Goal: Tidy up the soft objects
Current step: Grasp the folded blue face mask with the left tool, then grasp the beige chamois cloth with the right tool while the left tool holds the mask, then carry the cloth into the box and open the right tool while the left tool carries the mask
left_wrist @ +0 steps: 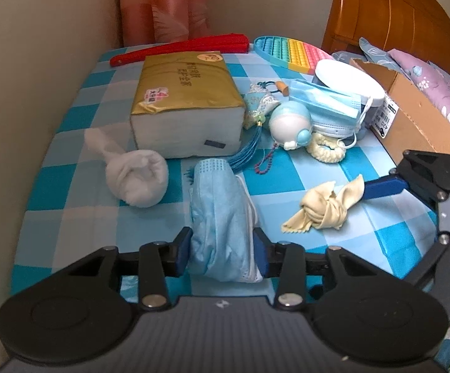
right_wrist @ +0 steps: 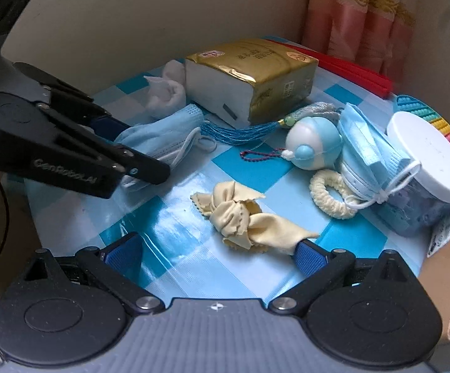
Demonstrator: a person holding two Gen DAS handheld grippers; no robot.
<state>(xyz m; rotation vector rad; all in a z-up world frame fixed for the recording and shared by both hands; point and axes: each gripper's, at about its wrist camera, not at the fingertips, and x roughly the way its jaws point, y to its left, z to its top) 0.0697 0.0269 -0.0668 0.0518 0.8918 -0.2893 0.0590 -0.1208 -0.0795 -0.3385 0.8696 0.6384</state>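
My left gripper point(left_wrist: 223, 253) is shut on a crumpled light-blue face mask point(left_wrist: 221, 214) low over the blue checked table point(left_wrist: 100, 211); it also shows in the right wrist view point(right_wrist: 162, 136), held by the left gripper point(right_wrist: 138, 152). My right gripper point(right_wrist: 215, 255) is open, its right finger point(right_wrist: 310, 258) touching a knotted cream cloth point(right_wrist: 240, 217), which lies between the fingers. In the left wrist view the cream cloth point(left_wrist: 324, 208) lies at the right gripper's blue fingertip point(left_wrist: 383, 188). A rolled white cloth point(left_wrist: 134, 177) lies left of the mask.
A gold tissue pack point(left_wrist: 184, 102), a tasselled sachet point(left_wrist: 256, 108), a blue-white ball toy point(left_wrist: 290, 124), a cream scrunchie point(left_wrist: 327, 150), stacked masks point(left_wrist: 327, 108) and a white-lidded jar point(left_wrist: 349, 84) fill the back. A cardboard box point(left_wrist: 411, 115) stands right. A wall borders the left.
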